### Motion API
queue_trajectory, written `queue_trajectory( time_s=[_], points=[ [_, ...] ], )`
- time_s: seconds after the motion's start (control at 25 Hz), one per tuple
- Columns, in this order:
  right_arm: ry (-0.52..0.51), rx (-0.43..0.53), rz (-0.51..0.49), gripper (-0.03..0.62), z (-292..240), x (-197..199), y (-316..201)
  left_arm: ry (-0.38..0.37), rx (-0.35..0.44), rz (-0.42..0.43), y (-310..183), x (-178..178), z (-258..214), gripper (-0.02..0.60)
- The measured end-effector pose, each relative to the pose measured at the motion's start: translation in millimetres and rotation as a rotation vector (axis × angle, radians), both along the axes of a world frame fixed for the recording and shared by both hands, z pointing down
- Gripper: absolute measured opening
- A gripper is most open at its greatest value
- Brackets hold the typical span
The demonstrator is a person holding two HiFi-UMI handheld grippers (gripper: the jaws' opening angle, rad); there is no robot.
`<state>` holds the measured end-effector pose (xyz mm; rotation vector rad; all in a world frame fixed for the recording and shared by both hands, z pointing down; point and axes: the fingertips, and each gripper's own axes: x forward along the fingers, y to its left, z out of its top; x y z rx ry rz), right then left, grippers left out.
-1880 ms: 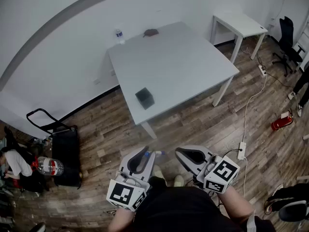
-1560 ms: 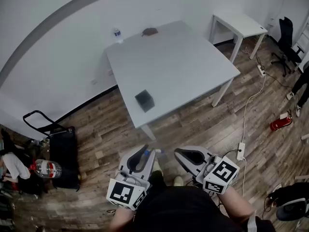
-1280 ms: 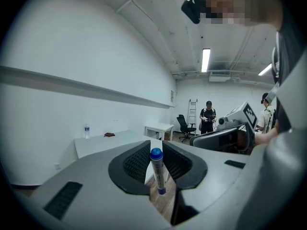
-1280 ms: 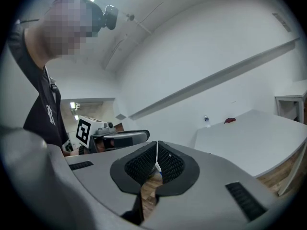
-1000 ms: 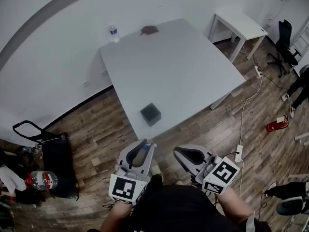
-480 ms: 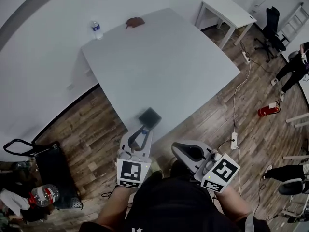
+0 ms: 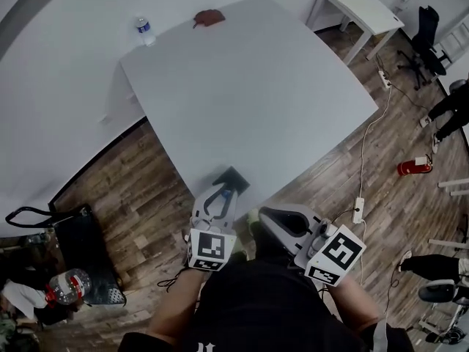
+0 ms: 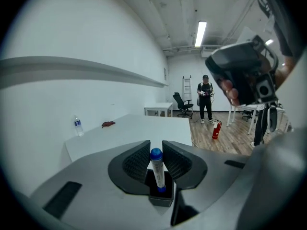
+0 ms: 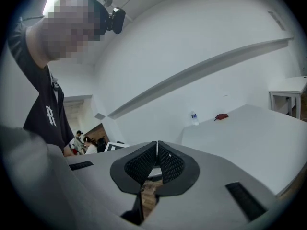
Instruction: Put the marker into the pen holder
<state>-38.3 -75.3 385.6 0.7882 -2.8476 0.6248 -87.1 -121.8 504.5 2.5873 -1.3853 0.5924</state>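
A white marker with a blue cap (image 8: pixel 156 169) stands upright between the jaws of my left gripper (image 8: pixel 156 152), which is shut on it. Its lower end sits over the opening of the black square pen holder (image 8: pixel 160 198), seemingly just inside. In the head view the left gripper (image 7: pixel 217 199) reaches to the pen holder (image 7: pixel 233 177) at the near edge of the white table (image 7: pixel 249 86). My right gripper (image 7: pixel 265 217) hangs off the table's edge over the floor. In its own view the right gripper (image 9: pixel 157 146) is shut with nothing between the jaws.
A water bottle (image 7: pixel 143 29) and a red-brown thing (image 7: pixel 208 17) sit at the table's far edge. A small white table (image 7: pixel 363 9), an office chair (image 7: pixel 426 46) and a fire extinguisher (image 7: pixel 410 167) stand to the right. A black cart (image 7: pixel 73 226) is left.
The person has walked up to the table. The left gripper has carried the marker forward to the pen holder. The right gripper stays shut and close to the body.
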Motion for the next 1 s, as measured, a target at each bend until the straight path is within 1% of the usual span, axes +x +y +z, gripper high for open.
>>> queue_trajectory(
  time_s=[0.2,0.44,0.6,0.76,0.88,1.0],
  points=[
    [-0.014,-0.034,-0.050,0.018,8.4,0.3,-29.8,-0.063,-0.100,-0.020,-6.5,6.2,49.5,0.074],
    [-0.013,-0.084,-0.086,0.018,21.5,-6.5,-57.4,-0.095,-0.223,-0.037,-10.2,5.7,95.4,0.074],
    [-0.003,-0.112,-0.098,0.018,30.7,-7.6,-62.6,-0.103,-0.288,-0.040,-7.9,7.1,118.1,0.074],
    [-0.002,-0.127,-0.097,0.018,35.0,-6.4,-66.3,-0.115,-0.318,-0.025,-8.3,10.5,129.6,0.074],
    [-0.007,-0.130,-0.092,0.018,35.1,-3.6,-69.7,-0.108,-0.312,-0.024,-13.6,12.2,128.4,0.077],
    [-0.012,-0.130,-0.086,0.018,35.1,-2.4,-72.0,-0.096,-0.305,-0.024,-18.5,11.7,123.5,0.101]
  ],
)
